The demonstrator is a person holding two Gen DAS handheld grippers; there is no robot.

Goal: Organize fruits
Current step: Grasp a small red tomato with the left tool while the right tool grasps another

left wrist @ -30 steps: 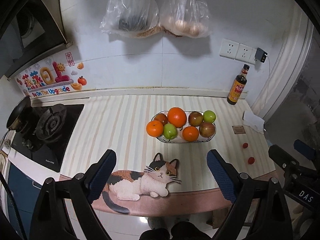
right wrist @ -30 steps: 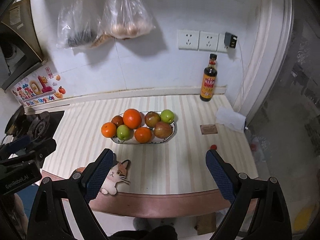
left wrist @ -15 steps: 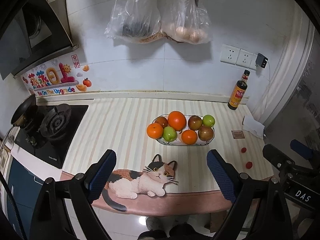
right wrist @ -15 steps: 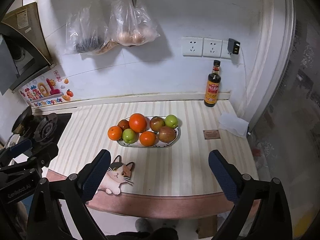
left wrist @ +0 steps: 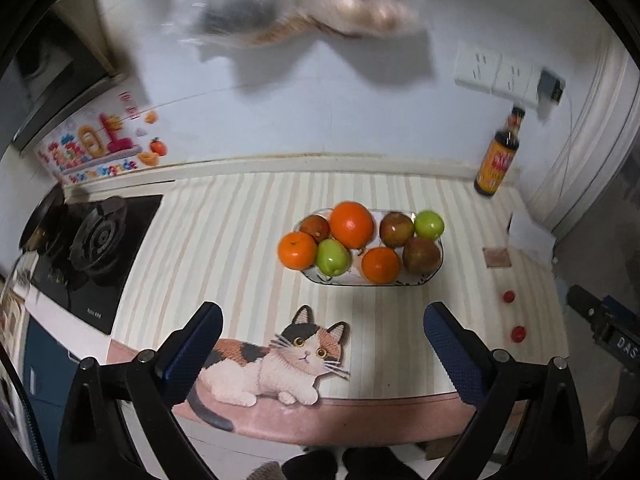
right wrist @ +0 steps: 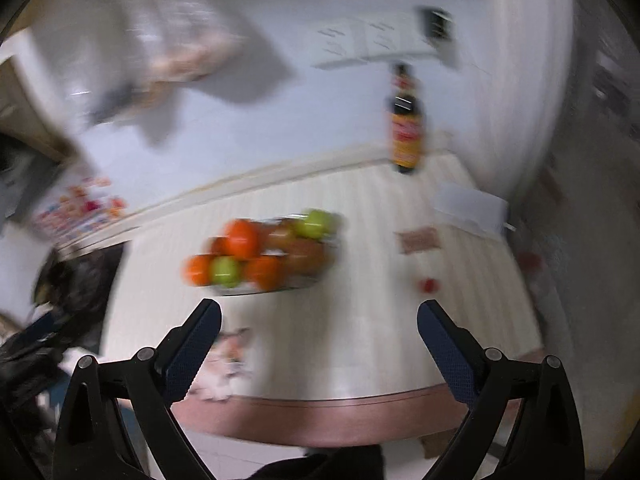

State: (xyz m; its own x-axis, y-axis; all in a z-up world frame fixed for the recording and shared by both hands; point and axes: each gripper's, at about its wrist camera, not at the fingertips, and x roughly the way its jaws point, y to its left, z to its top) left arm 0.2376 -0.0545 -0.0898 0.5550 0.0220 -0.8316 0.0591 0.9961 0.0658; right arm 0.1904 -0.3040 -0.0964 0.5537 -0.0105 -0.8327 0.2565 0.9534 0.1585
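An oval white dish [left wrist: 416,279] on the striped counter holds oranges [left wrist: 351,224], green apples [left wrist: 332,257] and brownish-red fruits [left wrist: 421,255]. One orange [left wrist: 297,250] sits at the dish's left end. Two small red fruits [left wrist: 509,296] lie on the counter right of the dish. My left gripper [left wrist: 320,340] is open and empty, above the counter's front edge. My right gripper [right wrist: 318,336] is open and empty; its view is blurred, showing the fruit dish [right wrist: 276,286] and a red fruit [right wrist: 428,285].
A cat-shaped mat [left wrist: 276,360] lies at the front edge. A gas stove [left wrist: 92,248] with a pan is at left. A dark sauce bottle [left wrist: 498,158] stands at the back right by a white cloth [right wrist: 470,208]. Plastic bags [left wrist: 304,4] hang on the wall.
Both grippers have moved closer to the counter; the dish looks larger. The right wrist view has tilted and blurred with fast motion. Fruits have not moved.
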